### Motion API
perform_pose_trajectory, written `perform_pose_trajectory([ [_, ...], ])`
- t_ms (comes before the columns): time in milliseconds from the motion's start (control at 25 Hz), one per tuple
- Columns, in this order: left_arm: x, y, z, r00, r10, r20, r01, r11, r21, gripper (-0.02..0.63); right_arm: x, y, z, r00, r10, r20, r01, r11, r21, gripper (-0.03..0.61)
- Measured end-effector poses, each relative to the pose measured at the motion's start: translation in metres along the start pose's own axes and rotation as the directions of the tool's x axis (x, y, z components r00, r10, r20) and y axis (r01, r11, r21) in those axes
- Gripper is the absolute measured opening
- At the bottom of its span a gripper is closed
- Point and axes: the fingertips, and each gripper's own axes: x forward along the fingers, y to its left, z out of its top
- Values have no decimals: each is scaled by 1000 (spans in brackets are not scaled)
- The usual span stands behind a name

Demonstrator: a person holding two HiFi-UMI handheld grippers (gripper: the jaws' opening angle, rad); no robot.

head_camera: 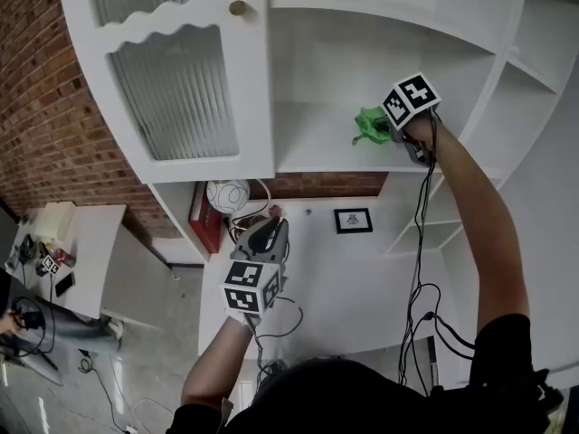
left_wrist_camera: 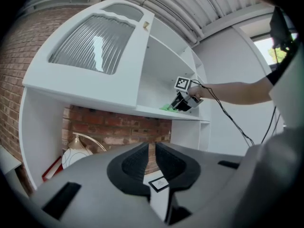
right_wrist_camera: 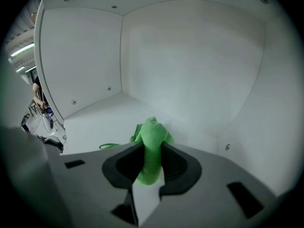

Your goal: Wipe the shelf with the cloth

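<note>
The cloth (right_wrist_camera: pixel 151 148) is fuzzy green fabric; the shelf (right_wrist_camera: pixel 95 118) is smooth matt white. Left of the shelf: ribbed frosted-glass door (head_camera: pixel 176 89), shiny brass knob (head_camera: pixel 238 8), rough red brick wall (head_camera: pixel 45 107).

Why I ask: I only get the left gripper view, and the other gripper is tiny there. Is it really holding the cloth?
Observer: Yes. In its own view the right gripper has its fingers shut on the green cloth.
Operator: Is the cloth down on the shelf?
Observer: Its free end bunches onto the shelf board, short of the back wall.
</note>
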Motion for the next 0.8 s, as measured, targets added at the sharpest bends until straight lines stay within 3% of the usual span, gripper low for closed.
perform_pose_trajectory([
  [200,13,-9,0,999,-40,6,40,999,-2,46,-9,-20,-16,997,-67,-28,67,998,-1,89],
  [360,21,-16,-3,998,-67,2,67,998,-5,46,-17,-41,-29,975,-204,-87,198,978,-68,89],
  [640,28,-17,-7,996,-89,-2,89,996,-11,46,-21,-59,-37,893,-419,-164,374,894,-246,86],
  [720,28,-15,-8,996,-88,-3,88,996,-13,46,-19,-63,-43,857,-475,-198,405,860,-311,86],
  [800,29,-12,-9,996,-86,-6,86,996,-15,46,-20,-68,-48,801,-553,-227,438,802,-407,86],
])
